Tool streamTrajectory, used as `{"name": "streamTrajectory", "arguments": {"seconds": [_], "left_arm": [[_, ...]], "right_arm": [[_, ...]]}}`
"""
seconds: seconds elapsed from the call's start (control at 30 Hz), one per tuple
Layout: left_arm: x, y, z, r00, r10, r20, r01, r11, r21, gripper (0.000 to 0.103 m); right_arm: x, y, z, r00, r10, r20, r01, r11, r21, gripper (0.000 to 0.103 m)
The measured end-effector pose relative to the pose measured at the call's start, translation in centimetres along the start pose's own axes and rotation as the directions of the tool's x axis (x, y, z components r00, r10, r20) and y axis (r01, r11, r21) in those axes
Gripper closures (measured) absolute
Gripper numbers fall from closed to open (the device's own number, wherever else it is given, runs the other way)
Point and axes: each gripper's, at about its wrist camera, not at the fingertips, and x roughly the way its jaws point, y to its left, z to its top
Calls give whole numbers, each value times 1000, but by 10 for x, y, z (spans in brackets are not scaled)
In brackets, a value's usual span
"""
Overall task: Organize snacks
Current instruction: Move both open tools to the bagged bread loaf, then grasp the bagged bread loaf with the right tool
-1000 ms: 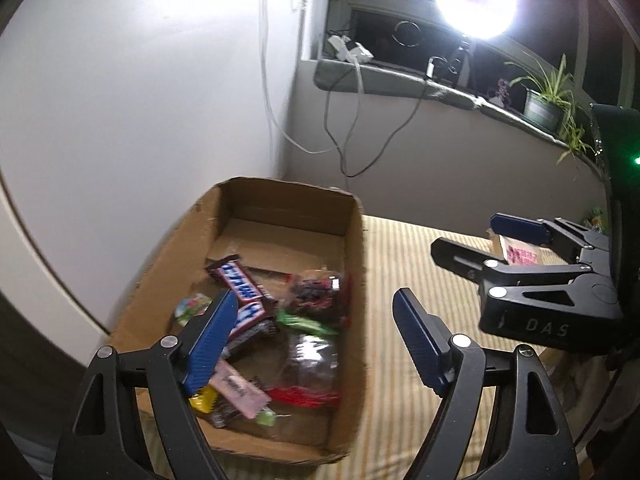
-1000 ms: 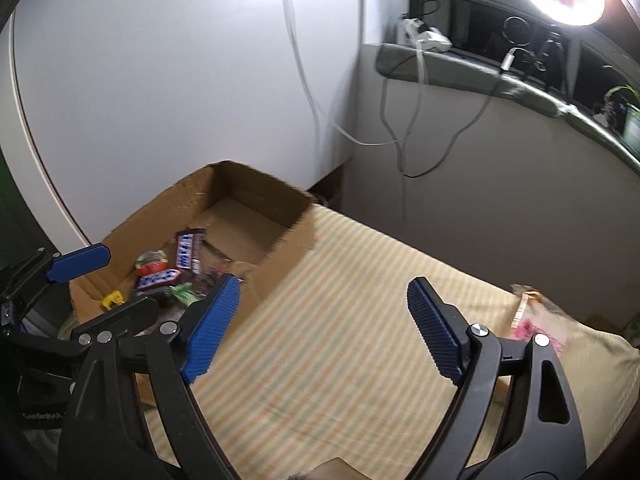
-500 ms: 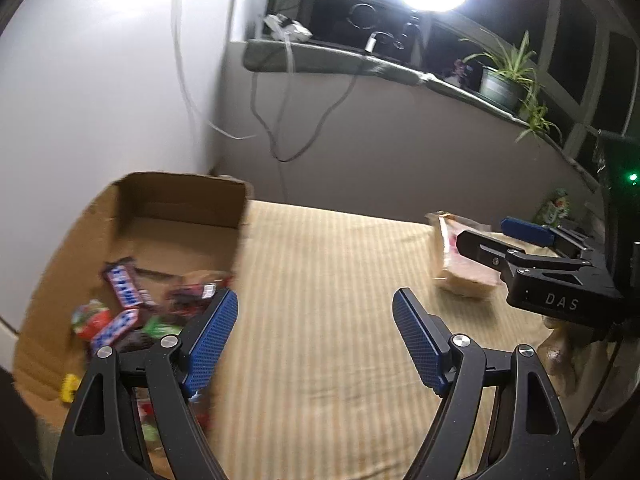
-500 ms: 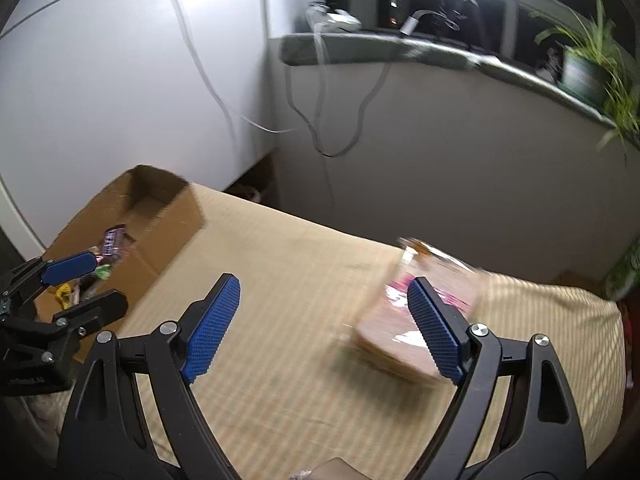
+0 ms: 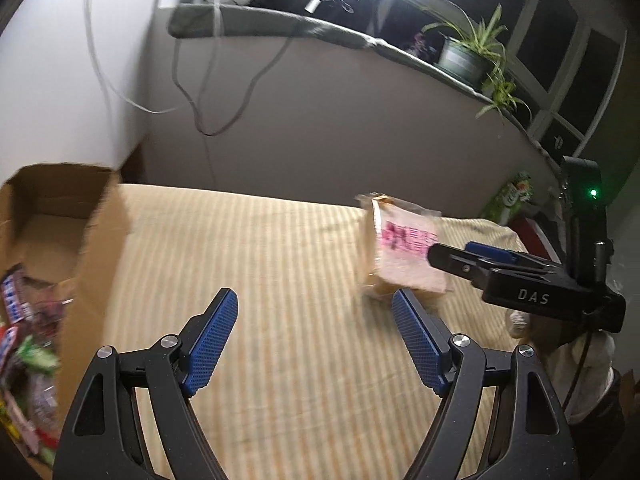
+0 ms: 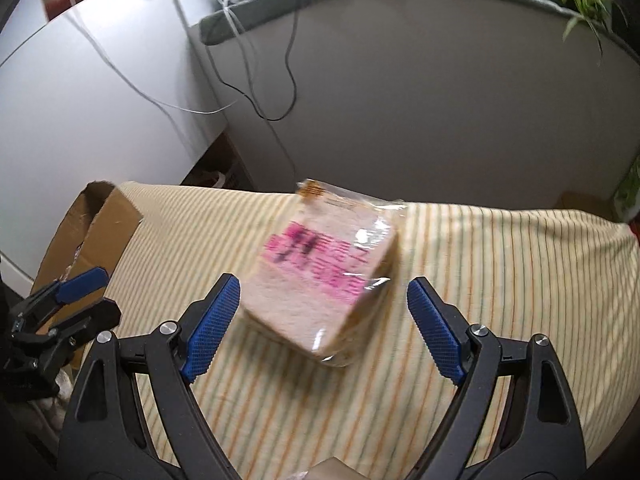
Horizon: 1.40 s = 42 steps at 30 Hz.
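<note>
A clear bag of sliced bread [image 6: 324, 276] with pink print lies on the striped cloth. My right gripper [image 6: 324, 328] is open, its blue pads on either side of the bag's near end and clear of it. The left wrist view has the same bread bag [image 5: 404, 256] at the right, with the right gripper [image 5: 472, 256] reaching over it. My left gripper [image 5: 316, 336] is open over bare cloth, nothing between its fingers. A cardboard box [image 5: 96, 248] with several wrapped snacks [image 5: 28, 344] inside stands at the left.
The striped cloth [image 6: 500, 272] covers the surface up to a grey wall. Cables [image 6: 256, 92] hang down the wall from a sill. A potted plant [image 5: 468, 56] stands on the sill at the right. The cardboard box [image 6: 104, 232] sits at the cloth's left end.
Both grippers have swung right, away from the snack box. The bread bag has come between my right gripper's fingers, and the box has slid to the left edge of both views.
</note>
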Motion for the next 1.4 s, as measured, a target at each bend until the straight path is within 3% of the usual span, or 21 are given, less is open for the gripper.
{"name": "streamTrajectory", "arguments": {"seconds": [0.2,0.3,0.5,0.7,0.8,1.0,1.4], "left_arm": [[33,-19,7,995,-73,-64,74,997,16,27],[49,-19,10,987,-125,-105,124,992,-23,39],[67,-21,15,982,-136,-131,133,991,-27,49],[80,-18,13,978,-146,-152,142,989,-33,50],[80,-21,12,972,-177,-154,174,984,-28,60],[77,-37,12,975,-159,-158,167,985,37,61],[53,-44,4,984,-127,-124,135,989,61,61]], "right_arm": [[11,-17,1,997,64,-30,-62,996,68,18],[18,-20,2,994,99,-47,-94,991,97,25],[33,-25,0,987,137,-80,-125,982,143,36],[43,-38,0,976,200,-89,-177,961,210,41],[43,-38,0,973,212,-86,-190,958,217,45],[41,-32,2,973,216,-80,-194,957,217,53],[25,-10,-1,972,222,-73,-206,961,184,55]]}}
